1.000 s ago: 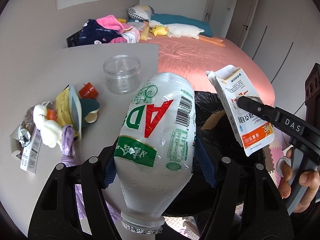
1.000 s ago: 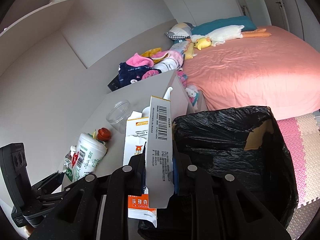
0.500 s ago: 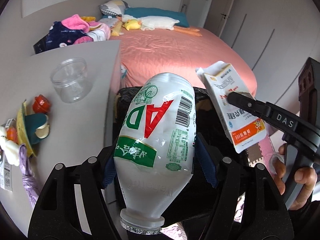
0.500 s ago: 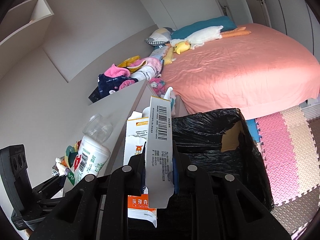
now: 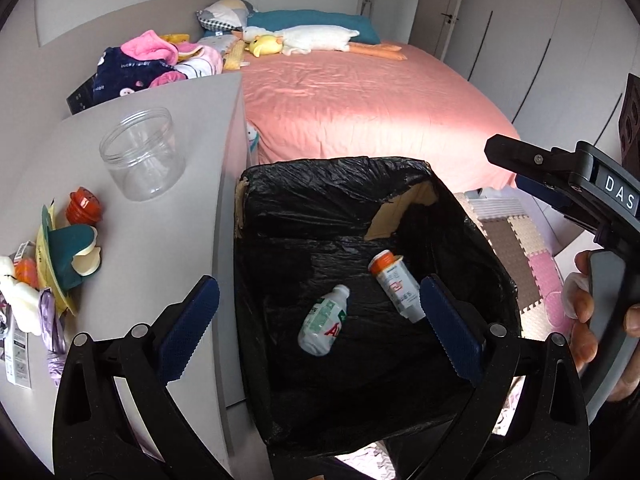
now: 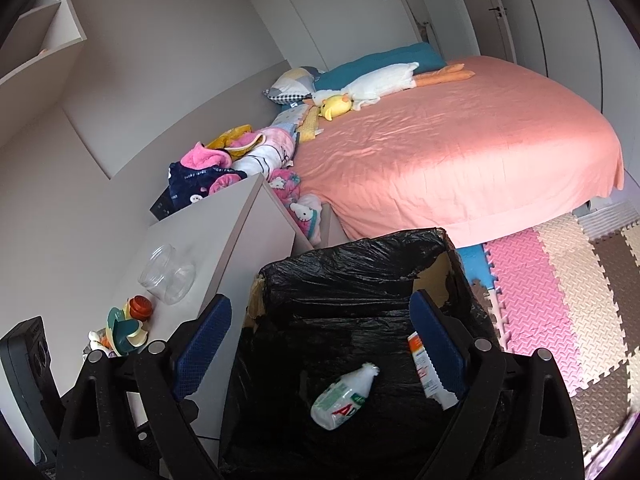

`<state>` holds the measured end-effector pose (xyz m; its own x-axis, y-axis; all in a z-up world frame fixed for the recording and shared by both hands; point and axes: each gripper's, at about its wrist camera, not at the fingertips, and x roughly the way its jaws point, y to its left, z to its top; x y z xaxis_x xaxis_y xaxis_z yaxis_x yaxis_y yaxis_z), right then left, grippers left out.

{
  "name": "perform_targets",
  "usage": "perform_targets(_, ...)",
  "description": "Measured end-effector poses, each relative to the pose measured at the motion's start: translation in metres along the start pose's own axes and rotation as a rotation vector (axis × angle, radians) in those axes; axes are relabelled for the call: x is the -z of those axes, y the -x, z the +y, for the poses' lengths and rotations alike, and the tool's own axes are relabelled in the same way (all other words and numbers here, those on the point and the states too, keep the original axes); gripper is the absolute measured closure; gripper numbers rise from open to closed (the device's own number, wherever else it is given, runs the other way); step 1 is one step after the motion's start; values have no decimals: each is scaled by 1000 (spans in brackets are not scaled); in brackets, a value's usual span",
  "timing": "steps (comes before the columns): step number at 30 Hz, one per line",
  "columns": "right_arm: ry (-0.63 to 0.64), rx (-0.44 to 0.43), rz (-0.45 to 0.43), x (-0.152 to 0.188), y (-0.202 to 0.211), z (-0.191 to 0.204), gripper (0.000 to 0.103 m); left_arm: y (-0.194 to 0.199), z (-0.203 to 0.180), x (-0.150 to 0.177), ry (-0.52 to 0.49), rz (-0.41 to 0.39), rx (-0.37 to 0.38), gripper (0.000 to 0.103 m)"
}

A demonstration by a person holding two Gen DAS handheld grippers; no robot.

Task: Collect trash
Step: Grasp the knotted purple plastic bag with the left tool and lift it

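Note:
A bin lined with a black bag [image 5: 320, 184] [image 6: 360, 264] stands beside the grey desk. Inside it lie a white AD bottle [image 5: 323, 320] [image 6: 340, 400] and a white and orange carton [image 5: 396, 284] [image 6: 428, 376]. My left gripper [image 5: 316, 328] is open and empty above the bin. My right gripper [image 6: 320, 348] is open and empty above the bin too; it also shows at the right of the left wrist view [image 5: 560, 176]. More trash sits on the desk: a clear plastic jar [image 5: 140, 152] [image 6: 168, 272], a red cap [image 5: 82, 206] [image 6: 140, 306] and a pile of wrappers [image 5: 60, 256] [image 6: 120, 332].
The grey desk [image 5: 160, 240] lies left of the bin. A bed with a pink sheet [image 5: 360, 100] [image 6: 460, 152] is behind, with clothes [image 5: 140, 64] and plush toys [image 5: 304, 38] at its head. Foam floor mats [image 6: 560, 292] lie to the right.
Both grippers have opened. The AD bottle left my left gripper and the carton left my right gripper; both now lie in the bin.

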<state>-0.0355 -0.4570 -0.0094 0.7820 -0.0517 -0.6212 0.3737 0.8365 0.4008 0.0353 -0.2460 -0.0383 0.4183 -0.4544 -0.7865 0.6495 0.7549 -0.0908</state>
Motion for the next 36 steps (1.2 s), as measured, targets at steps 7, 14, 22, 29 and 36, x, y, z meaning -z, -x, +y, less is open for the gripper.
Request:
perform_targets(7, 40, -27, 23, 7, -9, 21, 13, 8, 20, 10, 45, -5, -29, 6)
perform_targets(14, 79, -57, 52, 15, -20, 48, 13, 20, 44, 21, 88, -16, -69, 6)
perform_targets(22, 114, -89, 82, 25, -32, 78, 13, 35, 75, 36, 140, -21, -119, 6)
perform_targets(29, 158, -120, 111, 35, -43, 104, 13, 47, 102, 51, 195, -24, -160, 6)
perform_targets(36, 186, -139, 133, 40, -52, 122, 13, 45, 128, 64, 268, 1, -208, 6)
